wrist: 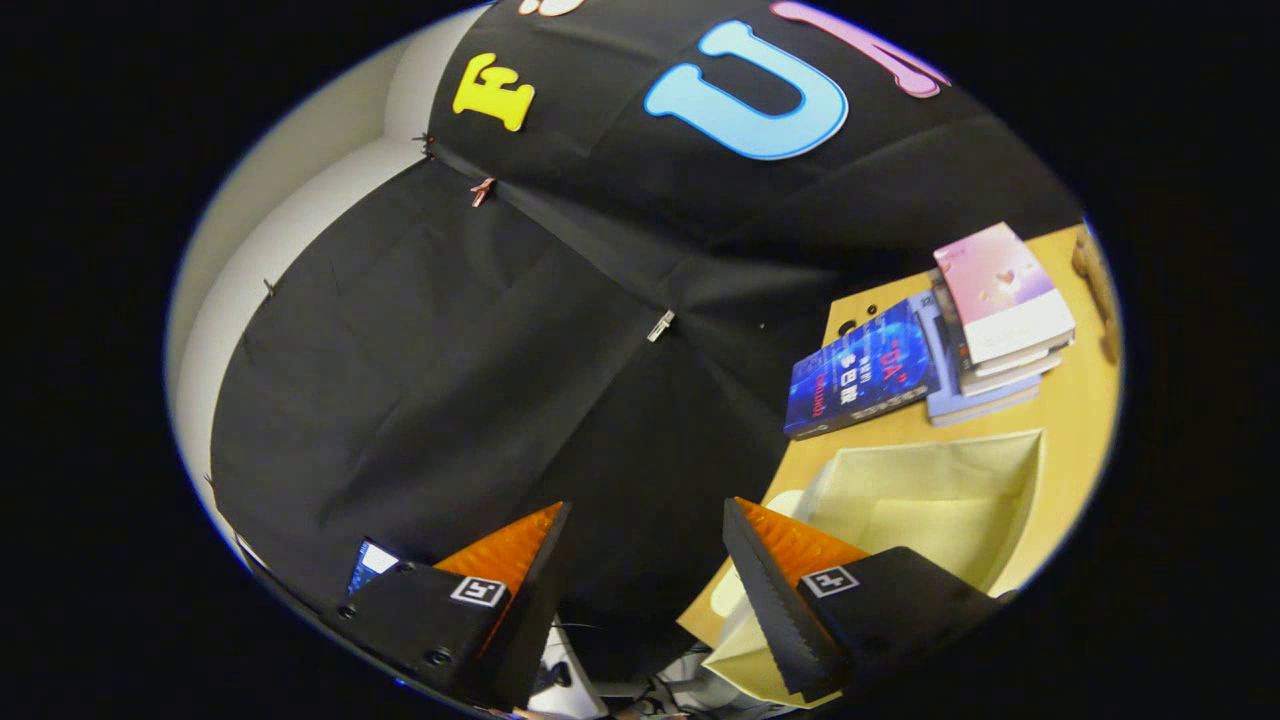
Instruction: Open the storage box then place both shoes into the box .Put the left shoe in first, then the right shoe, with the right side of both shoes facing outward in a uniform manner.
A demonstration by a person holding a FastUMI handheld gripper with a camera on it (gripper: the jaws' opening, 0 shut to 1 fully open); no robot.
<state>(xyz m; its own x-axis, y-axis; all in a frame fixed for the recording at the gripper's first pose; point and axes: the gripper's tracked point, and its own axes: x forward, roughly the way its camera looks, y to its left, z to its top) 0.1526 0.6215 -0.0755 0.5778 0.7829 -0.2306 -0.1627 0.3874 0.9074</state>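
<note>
The gripper (645, 590), fingers spread and holding nothing, points at the black cloth wall; the open, cream fabric storage box (930, 500) (no shoes visible inside) sits off its right finger on the wooden table (1075, 400).

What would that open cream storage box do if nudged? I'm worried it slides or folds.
The storage box looks fabric-walled, so its sides probably flex under a push. It appears empty, so it is likely light and may slide on the smooth wooden table. The hand-held gripper is open, holding nothing.
</note>
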